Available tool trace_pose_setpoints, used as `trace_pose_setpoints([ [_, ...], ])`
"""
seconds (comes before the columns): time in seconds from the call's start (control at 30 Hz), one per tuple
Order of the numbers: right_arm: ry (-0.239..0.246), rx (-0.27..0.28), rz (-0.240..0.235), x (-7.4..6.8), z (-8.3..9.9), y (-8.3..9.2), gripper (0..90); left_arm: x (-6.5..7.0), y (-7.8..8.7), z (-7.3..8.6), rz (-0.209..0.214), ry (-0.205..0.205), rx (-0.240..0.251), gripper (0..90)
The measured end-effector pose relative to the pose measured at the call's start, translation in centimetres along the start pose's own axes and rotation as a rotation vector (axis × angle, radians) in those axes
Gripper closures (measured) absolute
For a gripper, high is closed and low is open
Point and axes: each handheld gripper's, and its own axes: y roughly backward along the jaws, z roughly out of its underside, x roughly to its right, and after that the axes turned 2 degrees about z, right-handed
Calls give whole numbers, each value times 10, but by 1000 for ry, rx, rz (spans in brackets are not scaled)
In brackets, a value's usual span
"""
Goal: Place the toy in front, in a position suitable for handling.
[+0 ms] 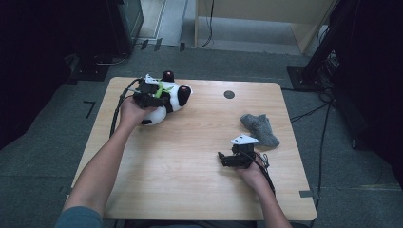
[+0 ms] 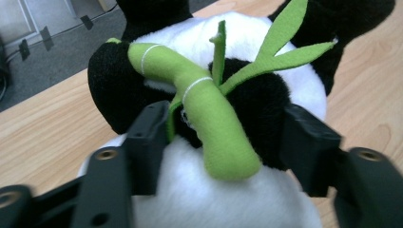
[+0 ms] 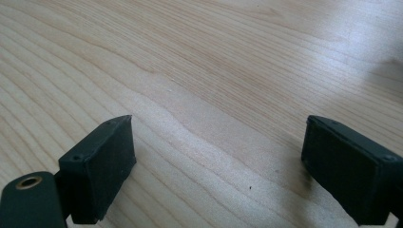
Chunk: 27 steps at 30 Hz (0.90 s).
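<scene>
Left tool [image 1: 159, 92] sits on the panda [image 1: 173, 97] at 10 o'clock on the bench [image 1: 190, 156], jaws pinching its dark middle either side of the green bamboo [image 2: 209, 118]. The bamboo's long axis runs straight away between the jaws. Right tool [image 1: 223, 159] at 4 o'clock, jaws spread over bare wood, nothing between. Sock [image 1: 260, 129] lies at 1 o'clock from it, near. Far edge is close behind the panda; open room toward bench centre.

One plush panda [image 1: 170, 97] with one green bamboo stalk [image 2: 209, 114] sits between the left gripper's fingers [image 2: 149, 142], one grey sock [image 1: 260, 128] lies beyond the right gripper's fingers [image 3: 102, 166], on one bench [image 1: 190, 161].
</scene>
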Motion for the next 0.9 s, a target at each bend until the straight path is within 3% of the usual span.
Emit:
trace_pose_setpoints([
  [0.17,-3,0,3,0,0,0,106,4,4,-1,19,-21,-2,579],
  [0.23,-10,0,13,-1,0,0,106,1,9,-2,49,30,10,643],
  [0.3,-11,-1,15,-2,0,1,106,-2,15,-3,50,58,39,802],
  [0.77,-10,-1,13,-2,0,1,102,3,20,-4,76,15,19,817],
  [0.9,-10,-1,13,-2,0,0,102,7,29,-6,91,2,42,818],
])
